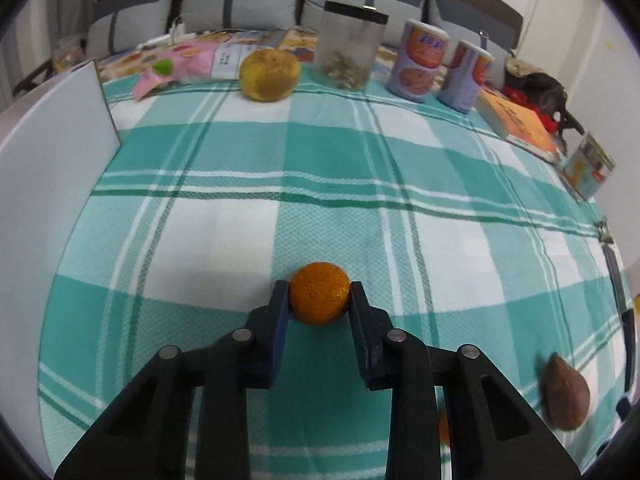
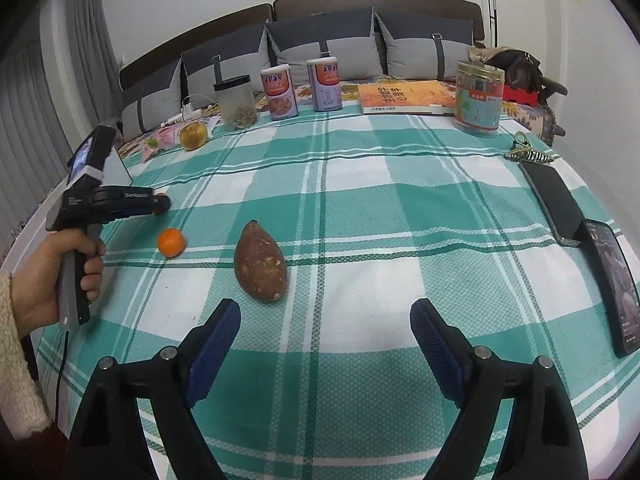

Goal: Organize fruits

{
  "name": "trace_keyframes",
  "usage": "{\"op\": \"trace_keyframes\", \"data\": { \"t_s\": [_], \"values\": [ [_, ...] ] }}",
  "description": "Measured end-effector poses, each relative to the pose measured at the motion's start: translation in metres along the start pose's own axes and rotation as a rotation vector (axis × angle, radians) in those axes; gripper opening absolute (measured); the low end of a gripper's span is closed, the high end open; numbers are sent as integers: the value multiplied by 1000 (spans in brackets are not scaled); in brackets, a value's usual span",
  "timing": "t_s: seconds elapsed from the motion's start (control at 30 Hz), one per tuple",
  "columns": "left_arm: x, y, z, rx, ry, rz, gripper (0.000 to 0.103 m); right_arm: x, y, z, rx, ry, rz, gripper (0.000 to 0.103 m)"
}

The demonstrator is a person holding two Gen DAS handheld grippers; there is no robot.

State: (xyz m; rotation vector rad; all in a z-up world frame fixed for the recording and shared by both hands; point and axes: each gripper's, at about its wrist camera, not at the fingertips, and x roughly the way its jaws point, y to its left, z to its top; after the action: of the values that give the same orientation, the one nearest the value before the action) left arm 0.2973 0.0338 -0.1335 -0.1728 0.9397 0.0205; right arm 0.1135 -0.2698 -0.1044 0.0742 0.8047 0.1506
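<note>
While our left tongs (image 1: 319, 296) clamp a small orange (image 1: 319, 298), both blue pads press its sides and the fruit sits on the green-and-white checked cloth (image 1: 328, 184). Our right tongs (image 2: 325, 322) stand wide with nothing between them, and bare cloth shows in the gap.

We take the sweet potato (image 2: 260, 262) as our landmark. It lies on the cloth just ahead of the right tongs and a little to their left, apart from both pads. A second orange (image 2: 171, 242) lies to its left, near but not touching. Beyond that orange, further left, a hand (image 2: 60, 280) grips the handle of the left tongs, whose tips point toward the middle of the cloth. Far behind the sweet potato, and to its left, a yellowish fruit (image 2: 193, 135) sits beside a clear jar (image 2: 237, 103), with two cans (image 2: 279, 92) to the right of the jar. A book (image 2: 404, 98) and a labelled tub (image 2: 479, 98) follow along the back edge.

Between the sweet potato and that back row, the cloth lies open. Well to its right, a dark flat case (image 2: 554, 200) and a phone (image 2: 614, 284) line the right edge. In the left wrist view a white panel (image 1: 52, 152) stands at the left edge.
</note>
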Motion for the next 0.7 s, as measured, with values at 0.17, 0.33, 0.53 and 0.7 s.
{"op": "trace_keyframes", "data": {
  "t_s": [0.17, 0.33, 0.53, 0.7],
  "values": [
    [-47, 10, -32, -4, 40, -70, 29, -1, 1, 0, 10, 3, 30, 87],
    [-87, 15, -87, 69, 66, -58, 30, -3, 28, -10, -38, 56, 80, 87],
    [-99, 32, -123, 52, 48, -6, 77, 2, 58, -32, -69, 155, 78, 87],
    [-118, 48, -163, -28, 61, -6, 86, 9, 73, -53, -155, 186, 23, 87]
  ]
}}
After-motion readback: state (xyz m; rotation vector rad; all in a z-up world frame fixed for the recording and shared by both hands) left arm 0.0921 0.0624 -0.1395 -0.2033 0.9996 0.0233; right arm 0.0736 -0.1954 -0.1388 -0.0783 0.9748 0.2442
